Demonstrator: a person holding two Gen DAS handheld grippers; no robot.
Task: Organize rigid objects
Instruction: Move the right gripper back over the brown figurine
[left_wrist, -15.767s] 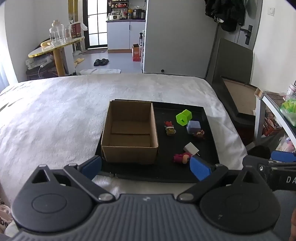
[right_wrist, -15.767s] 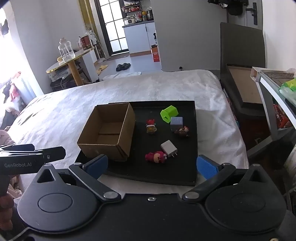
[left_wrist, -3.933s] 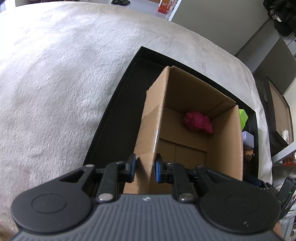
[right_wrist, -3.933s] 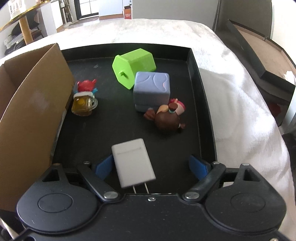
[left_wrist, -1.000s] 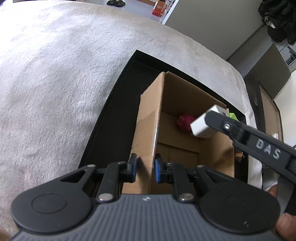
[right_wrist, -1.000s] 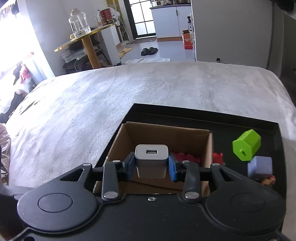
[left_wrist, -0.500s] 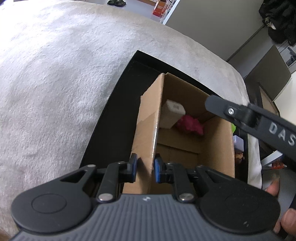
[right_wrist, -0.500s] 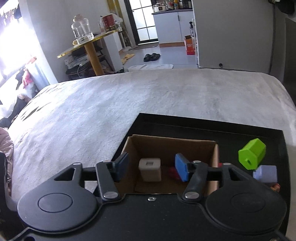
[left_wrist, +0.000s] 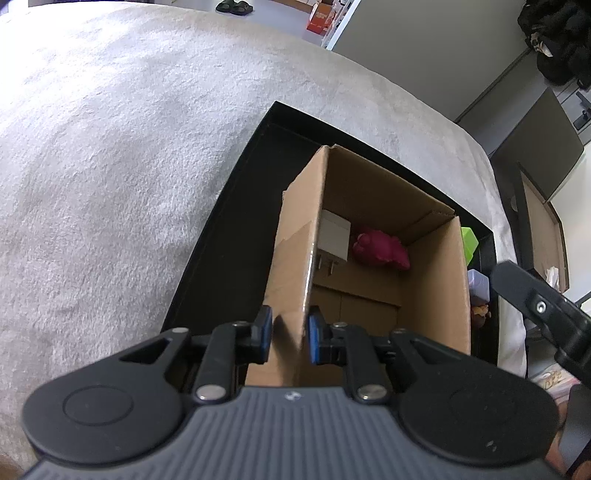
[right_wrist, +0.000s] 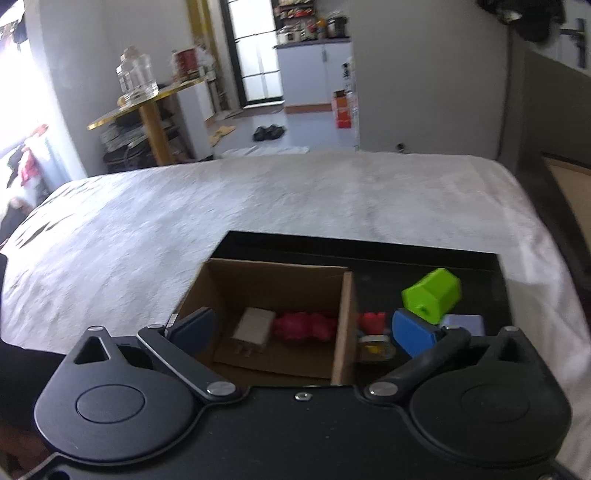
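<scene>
Dropped charger now inside cardboard box; right gripper spread, empty, left gripper pinching box wall. Next at 1 o'clock: green block, light, stiff, slick; grasp flat sides.

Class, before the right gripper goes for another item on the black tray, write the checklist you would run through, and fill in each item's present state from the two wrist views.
1. Right gripper empty and open: ok, its jaws are spread with nothing between them.
2. White charger inside the cardboard box: ok, it lies beside the pink plush toy.
3. Box steadied: ok, the left gripper is shut on its near wall.
4. Items left on the black tray: ok, the green block, lavender cube and red figure with mug are there.
5. Brown doll easy to reach: cannot tell, only a sliver shows past the box.
</scene>
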